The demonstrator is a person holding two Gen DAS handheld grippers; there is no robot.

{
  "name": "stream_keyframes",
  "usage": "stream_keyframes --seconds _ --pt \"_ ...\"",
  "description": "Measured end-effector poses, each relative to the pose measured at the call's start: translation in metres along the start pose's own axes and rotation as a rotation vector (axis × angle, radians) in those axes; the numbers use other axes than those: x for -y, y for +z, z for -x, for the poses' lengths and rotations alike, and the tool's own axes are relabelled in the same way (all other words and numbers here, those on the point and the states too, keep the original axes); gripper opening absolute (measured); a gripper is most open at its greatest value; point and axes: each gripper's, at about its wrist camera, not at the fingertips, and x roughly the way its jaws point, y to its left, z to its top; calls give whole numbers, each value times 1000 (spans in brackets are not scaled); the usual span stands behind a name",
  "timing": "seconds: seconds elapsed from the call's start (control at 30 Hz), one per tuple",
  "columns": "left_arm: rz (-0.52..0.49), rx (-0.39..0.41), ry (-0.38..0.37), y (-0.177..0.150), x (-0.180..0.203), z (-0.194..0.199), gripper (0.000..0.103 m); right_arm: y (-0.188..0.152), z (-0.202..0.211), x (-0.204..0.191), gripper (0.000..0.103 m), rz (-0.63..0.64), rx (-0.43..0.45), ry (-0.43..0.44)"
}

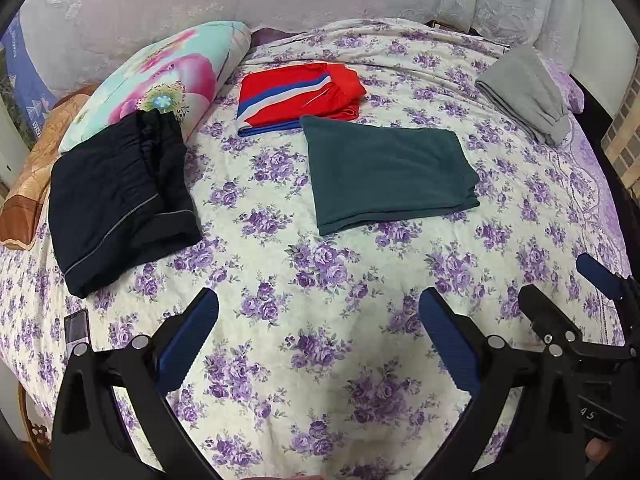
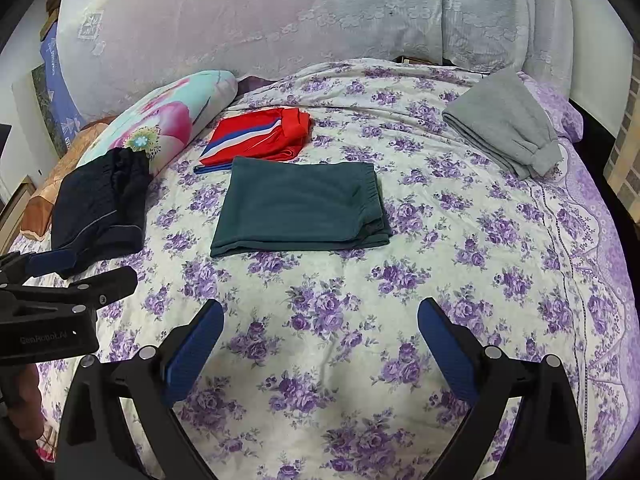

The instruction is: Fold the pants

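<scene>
left hand-held gripper (image 1: 318,312): released, empty, above bare bed (image 1: 320,360)
right hand-held gripper (image 2: 320,320): released, empty
green pants (image 2: 300,208): folded flat, mid-bed
other pants, navy (image 1: 120,200), red (image 1: 300,94), grey (image 2: 504,120): folded
progress: looks finished; nothing unfolded visible

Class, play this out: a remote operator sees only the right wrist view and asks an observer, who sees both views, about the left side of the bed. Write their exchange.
Operator: The left gripper blocks the near corner of the black pants. Is that corner caught on anything?
Observer: No. The left wrist view shows them whole, folded and apart from the gripper.
Operator: Is there anything near them I'd miss?
Observer: Yes. A small phone-like device lies on the bedspread, just beyond that corner.
</scene>
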Motion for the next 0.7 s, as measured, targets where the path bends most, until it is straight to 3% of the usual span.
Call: stream_keyframes --seconds 0.13,0.7 --pt "5 29 37 -2 -2 3 98 -1 1 0 98 1 -1 2" --pt "33 36 37 -1 -6 4 98 2 -3 -3 99 8 -15 16"
